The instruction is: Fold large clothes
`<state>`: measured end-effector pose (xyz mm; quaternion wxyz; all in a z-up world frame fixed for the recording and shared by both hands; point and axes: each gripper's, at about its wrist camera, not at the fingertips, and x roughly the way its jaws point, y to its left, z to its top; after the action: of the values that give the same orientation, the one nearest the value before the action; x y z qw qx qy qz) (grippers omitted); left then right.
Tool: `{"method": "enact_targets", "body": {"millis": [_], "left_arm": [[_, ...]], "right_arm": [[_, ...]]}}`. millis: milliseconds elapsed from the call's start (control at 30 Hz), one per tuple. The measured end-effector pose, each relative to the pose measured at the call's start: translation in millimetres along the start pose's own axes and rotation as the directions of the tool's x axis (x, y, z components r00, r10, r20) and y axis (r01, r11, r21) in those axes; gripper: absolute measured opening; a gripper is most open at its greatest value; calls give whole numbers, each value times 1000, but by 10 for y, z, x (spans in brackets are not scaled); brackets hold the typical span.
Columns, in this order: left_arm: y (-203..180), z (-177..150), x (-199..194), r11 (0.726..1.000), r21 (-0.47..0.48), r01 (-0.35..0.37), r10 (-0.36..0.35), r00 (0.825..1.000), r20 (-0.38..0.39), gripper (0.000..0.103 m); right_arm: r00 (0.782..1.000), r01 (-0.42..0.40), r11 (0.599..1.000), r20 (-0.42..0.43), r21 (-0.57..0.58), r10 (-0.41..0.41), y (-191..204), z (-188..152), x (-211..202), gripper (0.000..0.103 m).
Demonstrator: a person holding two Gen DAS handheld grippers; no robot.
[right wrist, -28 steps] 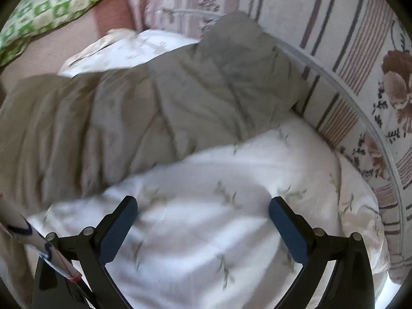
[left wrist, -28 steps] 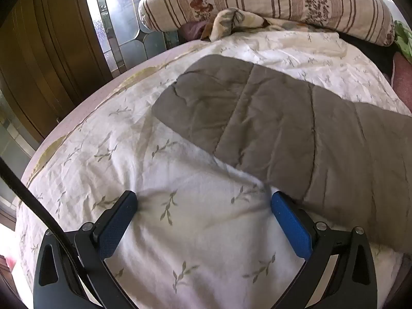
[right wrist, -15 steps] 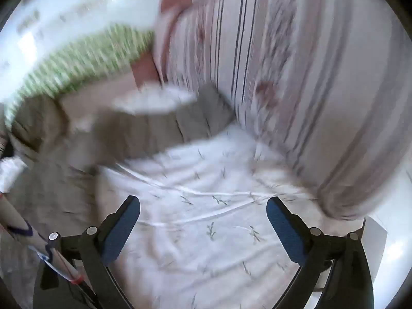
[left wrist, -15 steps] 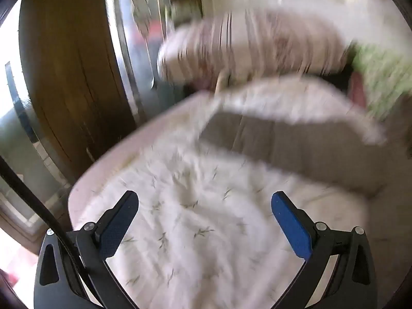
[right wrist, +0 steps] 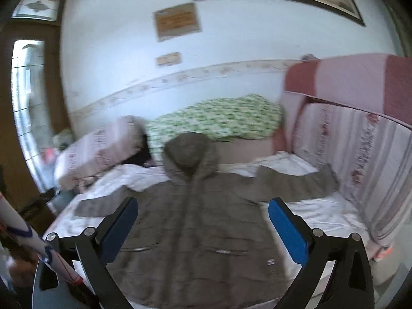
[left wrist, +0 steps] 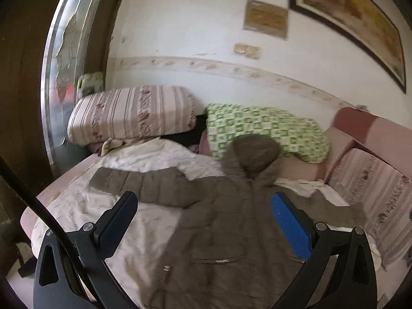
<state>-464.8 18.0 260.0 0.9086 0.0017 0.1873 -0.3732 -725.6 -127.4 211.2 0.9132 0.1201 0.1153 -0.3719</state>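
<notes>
A grey-brown hooded puffer jacket (left wrist: 226, 221) lies spread flat, front up, on the white leaf-print quilt (left wrist: 144, 221) covering the bed, both sleeves stretched out sideways and the hood (right wrist: 188, 152) pointing toward the wall. The left gripper (left wrist: 204, 219) hangs above the jacket with its jaws wide apart, holding nothing. The right gripper (right wrist: 203, 221) does the same, empty and spread. A striped pillow (left wrist: 131, 113) and a green checked pillow (left wrist: 267, 128) sit behind the hood.
</notes>
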Motion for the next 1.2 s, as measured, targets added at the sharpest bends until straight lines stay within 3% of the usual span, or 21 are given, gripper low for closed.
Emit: {"method": "enact_targets", "body": {"millis": [133,367,600,700,1200], "left_arm": [[-294,-150,-118,1000,-12,-20,20,1000,18,103],[-96,-237,-294,999,-12,-36,35,999,-29,103],[-122,-289,-300,998,4,-65,65,995,-75,103],[-68,-300,-299,998,-1,-71,70,993,-94,103],[106,-296,-434,995,-47,-84,79,991,-109,103]], "right_arm": [[999,-1,1000,-38,7,1,55,-53,4,103],[995,25,998,-100,49,-20,100,-115,109,103],[995,-10,999,-102,39,14,230,-188,148,103],[990,-20,999,-141,46,26,243,-181,234,103],[989,-73,997,-126,1,73,547,-168,61,103]]}}
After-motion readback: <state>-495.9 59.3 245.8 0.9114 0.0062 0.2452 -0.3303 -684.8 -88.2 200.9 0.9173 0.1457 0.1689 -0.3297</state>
